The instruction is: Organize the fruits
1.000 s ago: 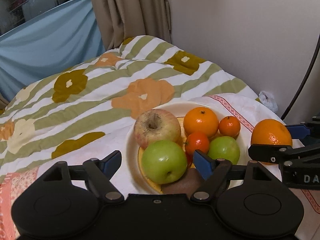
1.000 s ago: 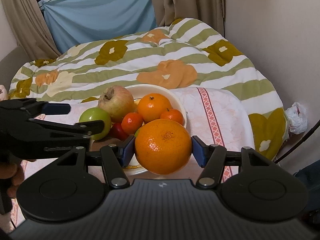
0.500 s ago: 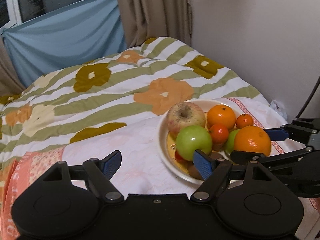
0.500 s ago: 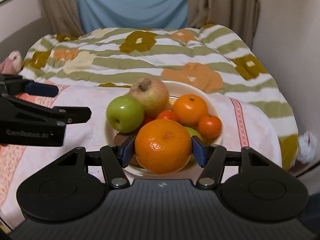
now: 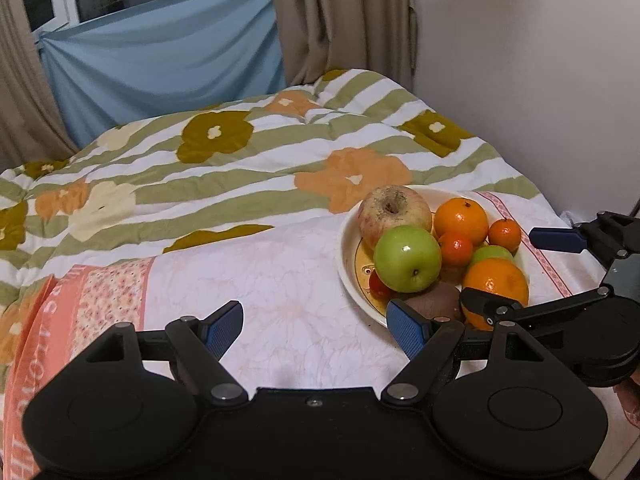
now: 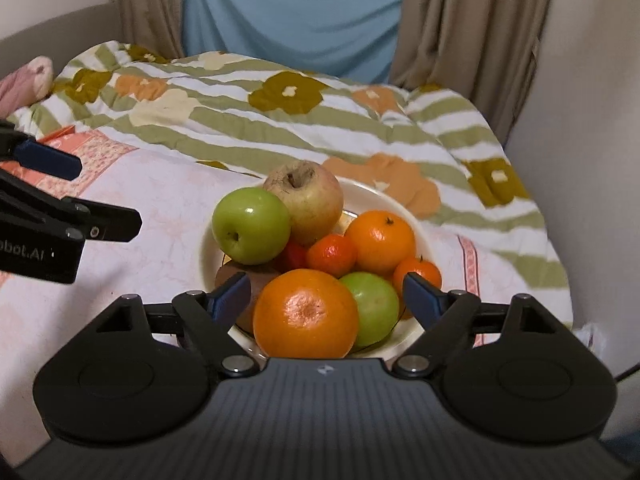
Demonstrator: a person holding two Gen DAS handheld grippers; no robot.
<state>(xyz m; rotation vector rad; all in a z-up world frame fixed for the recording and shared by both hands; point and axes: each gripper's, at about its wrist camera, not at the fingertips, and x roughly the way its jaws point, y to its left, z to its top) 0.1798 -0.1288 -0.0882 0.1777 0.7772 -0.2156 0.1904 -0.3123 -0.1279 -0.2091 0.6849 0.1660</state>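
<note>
A cream plate [image 6: 205, 258] holds a green apple [image 6: 251, 226], a reddish apple [image 6: 306, 200], an orange [image 6: 380, 240], two mandarins, a second green apple [image 6: 374, 306] and a brown kiwi [image 5: 434, 300]. A large orange [image 6: 306, 314] rests at the plate's near edge. My right gripper [image 6: 325, 292] straddles it with jaws opening, and the pads stand clear of the fruit. In the left wrist view the same plate [image 5: 346, 252] lies at the right, with the right gripper [image 5: 500, 266] around the large orange [image 5: 496, 284]. My left gripper [image 5: 316, 326] is open and empty over the pink cloth, left of the plate.
The plate sits on a pink flowered cloth [image 5: 248, 280] over a striped floral quilt [image 5: 240, 168]. A white wall [image 5: 520, 80] runs close along the right. Curtains and a blue sheet [image 6: 292, 16] hang behind. A crumpled white bag [image 6: 592, 334] lies by the wall.
The right jaws have spread off the large orange, which now sits among the fruit on the plate. The left gripper has drawn away leftward, so the plate lies further right in its view.
</note>
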